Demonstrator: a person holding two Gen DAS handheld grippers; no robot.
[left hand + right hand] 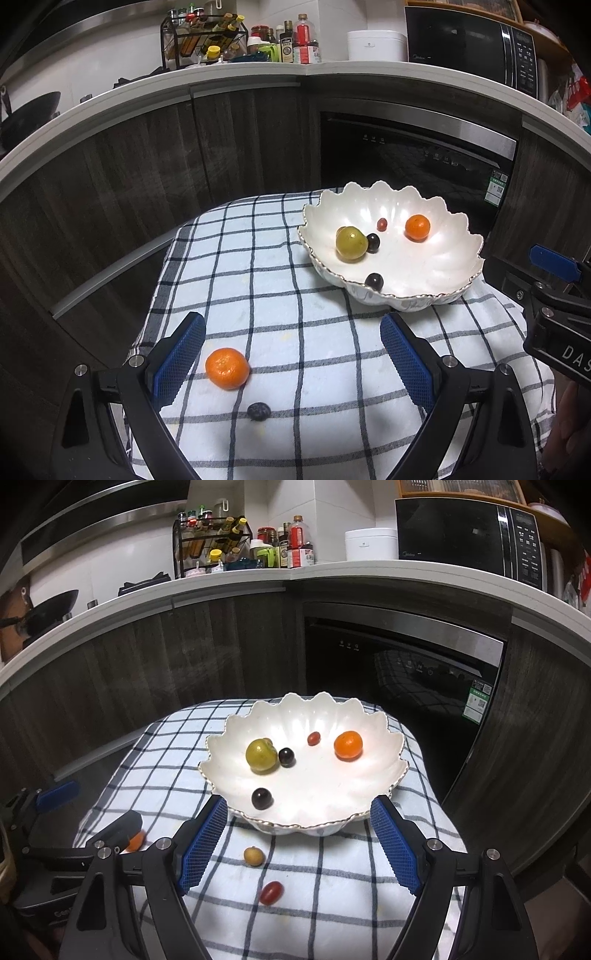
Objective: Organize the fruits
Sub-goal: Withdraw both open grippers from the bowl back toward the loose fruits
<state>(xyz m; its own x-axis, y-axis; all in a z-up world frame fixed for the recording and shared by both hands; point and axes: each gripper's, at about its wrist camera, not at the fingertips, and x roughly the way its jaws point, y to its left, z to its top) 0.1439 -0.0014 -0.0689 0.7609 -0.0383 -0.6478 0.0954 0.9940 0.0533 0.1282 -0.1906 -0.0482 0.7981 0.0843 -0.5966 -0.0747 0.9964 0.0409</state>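
A: Start with the left gripper (291, 356). How do its jaws stand?

B: Spread wide, with nothing pinched. Its blue pads (179, 358) hang above the checked cloth (325, 369). A tangerine (226, 368) lies on the cloth just beside the left pad, not touching it, and a dark blueberry (258, 411) sits a little nearer the camera.

A: And the right gripper (299, 843)?

B: Also spread, holding nothing. Its fingertips reach up to the near rim of the white scalloped bowl (369, 775), one on either side. Between the fingers, on the cloth, lie a small yellowish fruit (254, 856) and, nearer the camera, a red cherry tomato (271, 892).

A: What is inside the bowl?

B: A green-yellow round fruit (261, 755) with a dark grape (286, 757) just beside it, a second dark grape (262, 798) near the front rim, a small red tomato (313, 738) and a second tangerine (348, 745) toward the right.

A: Farther out?

B: The cloth covers a small table. Behind it stand dark wood cabinets (240, 147) and a built-in black appliance (399, 657). The white counter (332, 70) carries a spice rack (203, 40), bottles, a white cooker (375, 45) and a microwave (469, 44).
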